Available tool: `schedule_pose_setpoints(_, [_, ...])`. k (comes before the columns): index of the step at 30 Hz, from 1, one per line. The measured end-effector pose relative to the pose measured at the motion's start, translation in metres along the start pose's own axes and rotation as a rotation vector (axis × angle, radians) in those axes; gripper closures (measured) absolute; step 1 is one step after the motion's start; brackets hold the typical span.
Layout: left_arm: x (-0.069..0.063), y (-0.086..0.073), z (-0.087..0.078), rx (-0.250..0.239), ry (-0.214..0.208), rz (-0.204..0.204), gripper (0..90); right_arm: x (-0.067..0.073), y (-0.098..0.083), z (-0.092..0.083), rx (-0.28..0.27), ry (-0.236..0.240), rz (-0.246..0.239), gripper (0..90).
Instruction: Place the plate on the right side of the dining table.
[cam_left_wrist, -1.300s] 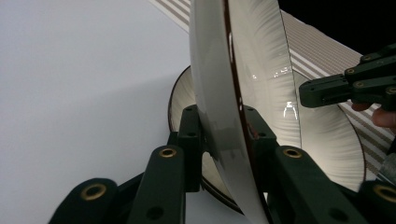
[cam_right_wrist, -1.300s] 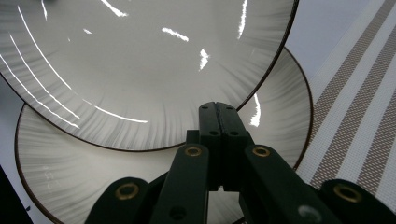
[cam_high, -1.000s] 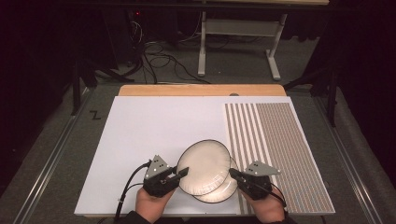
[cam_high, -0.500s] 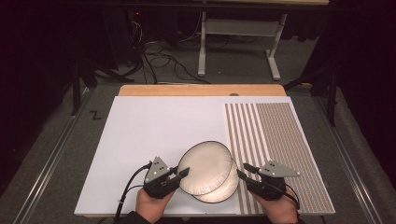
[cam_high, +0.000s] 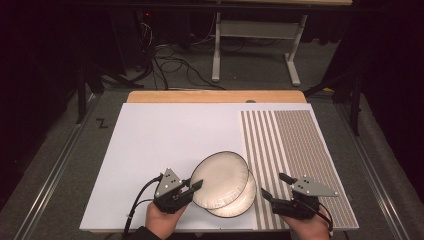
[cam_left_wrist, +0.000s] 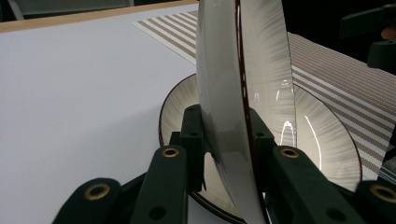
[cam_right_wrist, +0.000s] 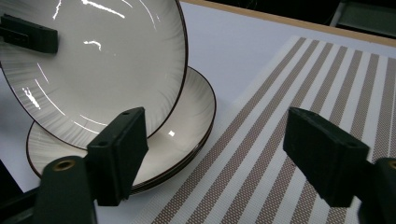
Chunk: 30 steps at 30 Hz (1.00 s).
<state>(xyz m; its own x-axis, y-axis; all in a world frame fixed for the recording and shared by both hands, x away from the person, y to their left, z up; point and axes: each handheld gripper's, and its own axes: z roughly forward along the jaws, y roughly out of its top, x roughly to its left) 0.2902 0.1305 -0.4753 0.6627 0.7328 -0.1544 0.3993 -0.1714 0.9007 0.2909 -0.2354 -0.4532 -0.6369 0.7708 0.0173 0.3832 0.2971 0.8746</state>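
Note:
Two white plates with dark rims lie near the front of the table. The upper plate is tilted up, its left rim clamped in my left gripper. In the left gripper view that plate stands edge-on between the jaws of the left gripper, above the lower plate. The lower plate lies flat, partly on the striped mat. My right gripper stands open to the right of the plates, holding nothing. The right gripper view has the raised plate and the lower plate left of the right gripper.
A white board covers the table, with a brown-and-white striped placemat on its right side. A wooden table edge runs along the back. Beyond it are a dark floor, cables and a metal stand.
My right gripper has drawn back to the right, away from the plates' edge. The left gripper keeps the upper plate lifted, almost unmoved.

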Motion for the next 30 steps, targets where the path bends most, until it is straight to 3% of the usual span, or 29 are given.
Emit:
schedule_pose_setpoints(9, [-0.001, 0.000, 0.000, -0.006, 0.000, 0.008, 75.4, -0.006, -0.004, -0.009, 0.007, -0.040, 0.015, 0.5])
schedule_pose_setpoints(22, [-0.001, 0.000, 0.000, -0.006, 0.000, 0.019, 75.5, -0.012, -0.006, -0.015, -0.036, -0.045, 0.041, 0.4])
schedule_pose_setpoints(30, [-0.002, 0.001, 0.000, -0.006, -0.001, 0.029, 75.6, -0.007, 0.003, -0.011, -0.052, -0.030, 0.040, 0.6])
